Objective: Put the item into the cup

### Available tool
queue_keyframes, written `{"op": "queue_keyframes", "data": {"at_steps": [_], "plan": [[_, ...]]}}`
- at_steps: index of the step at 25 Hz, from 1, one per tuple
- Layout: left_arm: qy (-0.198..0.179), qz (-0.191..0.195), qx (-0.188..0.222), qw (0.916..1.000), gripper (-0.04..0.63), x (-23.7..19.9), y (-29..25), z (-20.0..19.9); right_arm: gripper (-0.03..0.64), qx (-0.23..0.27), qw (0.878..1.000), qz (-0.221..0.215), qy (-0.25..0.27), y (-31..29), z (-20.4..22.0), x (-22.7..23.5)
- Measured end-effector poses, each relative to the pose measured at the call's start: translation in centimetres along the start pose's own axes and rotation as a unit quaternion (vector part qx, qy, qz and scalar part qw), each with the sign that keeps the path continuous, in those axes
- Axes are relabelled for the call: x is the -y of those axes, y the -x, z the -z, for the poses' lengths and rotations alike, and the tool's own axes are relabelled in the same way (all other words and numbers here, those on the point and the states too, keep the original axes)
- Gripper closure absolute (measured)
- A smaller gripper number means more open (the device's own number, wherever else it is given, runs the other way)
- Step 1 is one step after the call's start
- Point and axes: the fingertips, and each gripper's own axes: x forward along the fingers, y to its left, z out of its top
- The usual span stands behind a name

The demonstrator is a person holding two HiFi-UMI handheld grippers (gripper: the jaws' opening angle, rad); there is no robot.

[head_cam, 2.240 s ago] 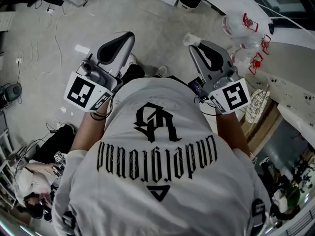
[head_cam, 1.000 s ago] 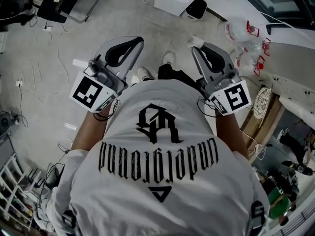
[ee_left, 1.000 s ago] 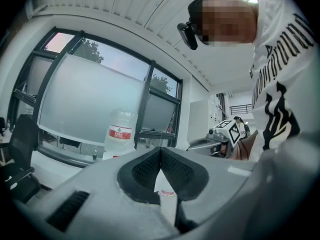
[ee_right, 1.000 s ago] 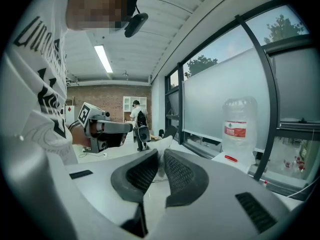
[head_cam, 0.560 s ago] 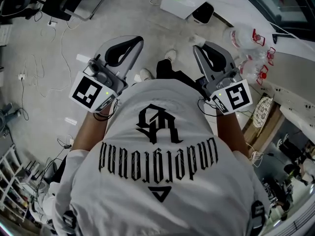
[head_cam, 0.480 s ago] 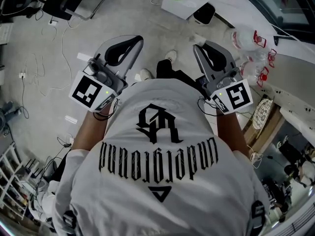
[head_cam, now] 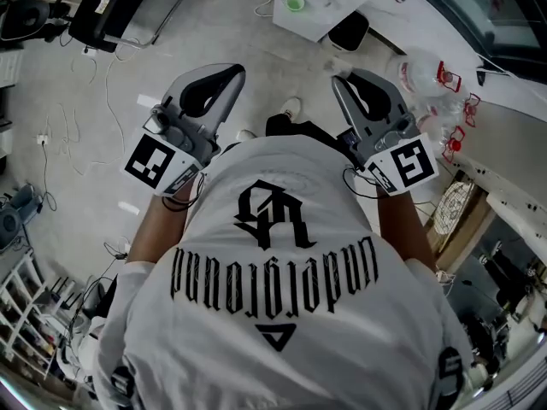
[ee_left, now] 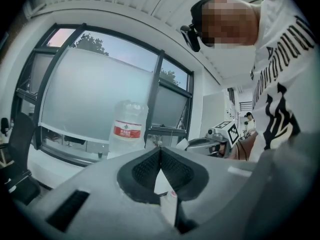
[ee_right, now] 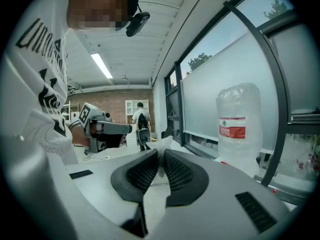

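Person [head_cam: 273, 297] in a white T-shirt, seen from above, with both tools raised at chest height. At centre left, the left gripper [ee_left: 160, 151] has its jaws closed tip to tip, with nothing identifiable between them. At centre right, the right gripper [ee_right: 161, 155] pinches a white crumpled item [ee_right: 163, 142] at its jaw tips. The step in hand is probably the carry to the small green cup [head_cam: 295, 4], top centre on a white table [head_cam: 316, 22], well apart. A firm pinch until the item is directly above the rim seems wise. A grey floor [head_cam: 102, 84] with loose cables [head_cam: 60, 118] fills the left. Water bottles [head_cam: 419, 71] stand upper right.
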Motion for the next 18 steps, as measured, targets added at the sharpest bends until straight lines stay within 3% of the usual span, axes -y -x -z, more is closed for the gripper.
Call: {"op": "queue_keyframes", "data": {"at_steps": [9,18], "plan": [[-0.015,0.01,-0.01,0.9998,0.58,0.4,-7.8,-1.2,0.569,0.012,1.0,0.006,-0.002,2.1,0.1,7.5],[-0.013,0.043,-0.011,0.9989,0.58,-0.1,-10.2,-1.8,0.569,0.007,0.999,0.034,-0.009,2.6,0.3,9.0]]}}
